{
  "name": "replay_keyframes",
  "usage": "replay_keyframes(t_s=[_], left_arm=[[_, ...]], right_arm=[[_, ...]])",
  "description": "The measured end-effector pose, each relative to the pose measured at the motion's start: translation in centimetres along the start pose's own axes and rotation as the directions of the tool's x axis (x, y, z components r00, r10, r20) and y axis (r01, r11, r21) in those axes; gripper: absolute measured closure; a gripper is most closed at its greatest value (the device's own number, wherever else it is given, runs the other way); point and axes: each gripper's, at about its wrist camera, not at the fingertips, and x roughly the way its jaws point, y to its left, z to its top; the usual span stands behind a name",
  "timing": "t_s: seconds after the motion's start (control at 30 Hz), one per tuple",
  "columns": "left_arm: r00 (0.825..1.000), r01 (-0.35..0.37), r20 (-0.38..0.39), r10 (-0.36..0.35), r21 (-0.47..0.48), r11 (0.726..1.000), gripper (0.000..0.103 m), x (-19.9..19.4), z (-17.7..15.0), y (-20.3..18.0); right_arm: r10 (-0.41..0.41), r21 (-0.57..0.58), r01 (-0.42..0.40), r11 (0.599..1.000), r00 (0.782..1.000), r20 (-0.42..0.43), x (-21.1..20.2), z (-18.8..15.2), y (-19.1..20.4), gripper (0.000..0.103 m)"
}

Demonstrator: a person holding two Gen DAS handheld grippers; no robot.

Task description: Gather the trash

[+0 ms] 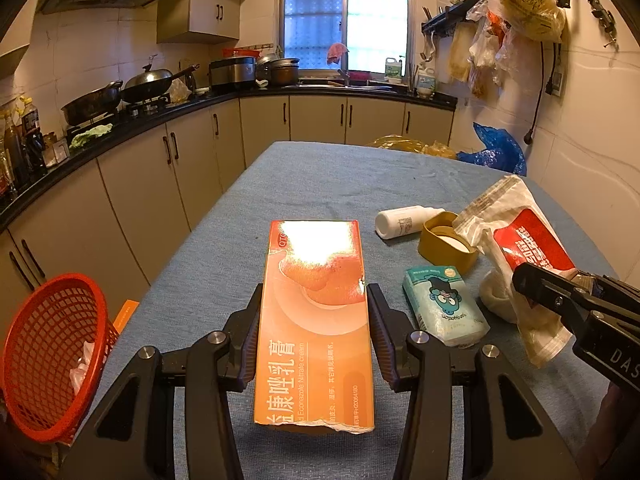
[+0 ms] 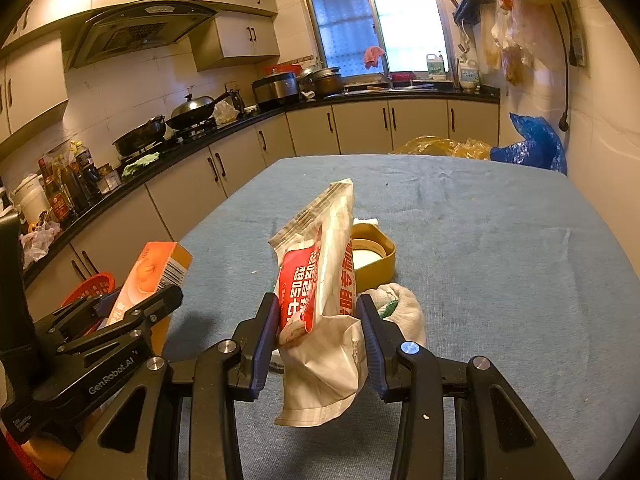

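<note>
My left gripper (image 1: 314, 300) is shut on an orange cream box (image 1: 314, 320) and holds it above the blue-clothed table (image 1: 320, 176). My right gripper (image 2: 318, 312) is shut on a white and red plastic wrapper (image 2: 320, 296), lifted off the table. In the left wrist view the wrapper (image 1: 520, 248) and the right gripper (image 1: 532, 280) show at the right. In the right wrist view the orange box (image 2: 152, 276) and the left gripper (image 2: 160, 304) show at the left. A red mesh basket (image 1: 52, 352) with white crumpled trash inside stands left of the table.
On the table lie a white bottle (image 1: 404, 222), a yellow lid (image 1: 444, 244), a light blue tissue pack (image 1: 444, 306) and a white cloth wad (image 2: 404, 312). Yellow and blue plastic bags (image 1: 496, 148) sit past the far edge. Kitchen counter with pans (image 1: 120, 100) runs along the left.
</note>
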Motion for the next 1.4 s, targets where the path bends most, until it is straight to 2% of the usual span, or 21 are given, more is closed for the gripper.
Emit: replay_keyframes(t_s=[0.37,0.53,1.0,1.4], left_arm=[[0.999,-0.009,0.049,0.009,0.010,1.000,0.057,-3.3,-0.5,1.7],[0.998,-0.011,0.067,0.012,-0.015,1.000,0.057,-4.9,-0.6,3.8],[0.990,-0.099,0.087,0.110,-0.119,0.988,0.057,-7.8,-1.4,11.7],[0.977,-0.182,0.068,0.202,-0.227,0.957,0.057,-8.9,-2.6,18.9]], right_arm=[[0.015,0.010,-0.015,1.000,1.000,-0.016,-1.7,-0.1,1.7,0.060],[0.039,-0.003,-0.039,0.999,0.999,-0.032,-1.9,0.0,3.3,0.060],[0.137,-0.102,-0.146,0.984,0.986,-0.092,-0.1,0.3,11.4,0.060],[0.219,-0.178,-0.243,0.954,0.965,-0.144,1.8,0.6,18.3,0.060]])
